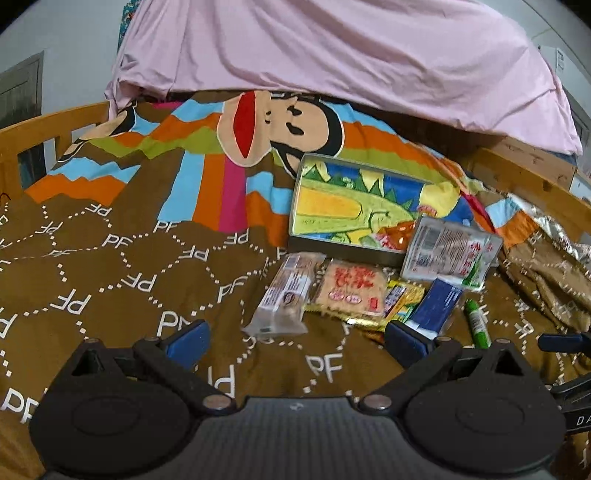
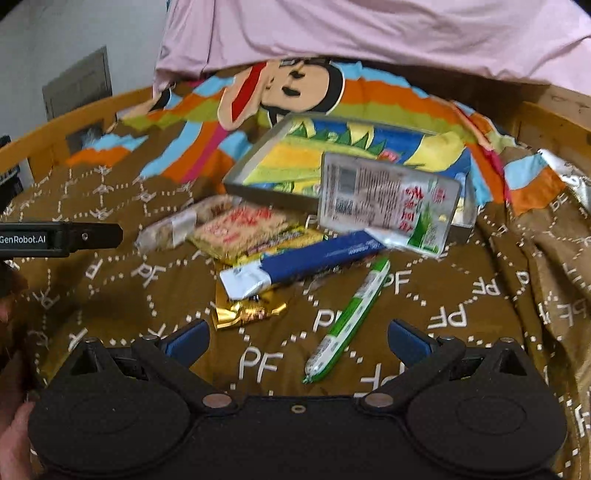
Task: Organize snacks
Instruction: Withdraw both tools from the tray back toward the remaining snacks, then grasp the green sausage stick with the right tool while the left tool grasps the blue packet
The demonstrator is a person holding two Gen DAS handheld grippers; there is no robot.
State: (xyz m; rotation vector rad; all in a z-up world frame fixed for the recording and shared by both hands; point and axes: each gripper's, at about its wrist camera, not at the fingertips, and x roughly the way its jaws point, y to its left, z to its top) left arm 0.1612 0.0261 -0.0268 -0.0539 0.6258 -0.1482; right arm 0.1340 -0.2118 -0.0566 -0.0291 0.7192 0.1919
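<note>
A shallow tin box point(image 1: 360, 205) point(image 2: 295, 162) with a bright corn picture lies on the brown bedspread. A white packet point(image 1: 448, 251) point(image 2: 384, 201) leans on its near rim. In front lie a clear wrapped cake bar point(image 1: 282, 295) point(image 2: 173, 225), an orange cracker pack point(image 1: 349, 291) point(image 2: 240, 229), a blue-and-white stick pack point(image 1: 434, 306) point(image 2: 303, 266), a green sausage stick point(image 1: 476, 323) point(image 2: 347, 321) and a gold wrapper point(image 2: 247, 310). My left gripper point(image 1: 295, 338) is open, just short of the snacks. My right gripper point(image 2: 297, 338) is open too, with the sausage stick lying between its fingers on the cloth.
The bed has a wooden rail point(image 1: 48, 125) point(image 2: 554, 125) around it. A pink sheet point(image 1: 332, 55) point(image 2: 369, 33) hangs over the far end. Crumpled silver foil point(image 1: 554, 229) point(image 2: 569, 173) lies at the right. The left gripper's body point(image 2: 59, 238) shows at the left edge.
</note>
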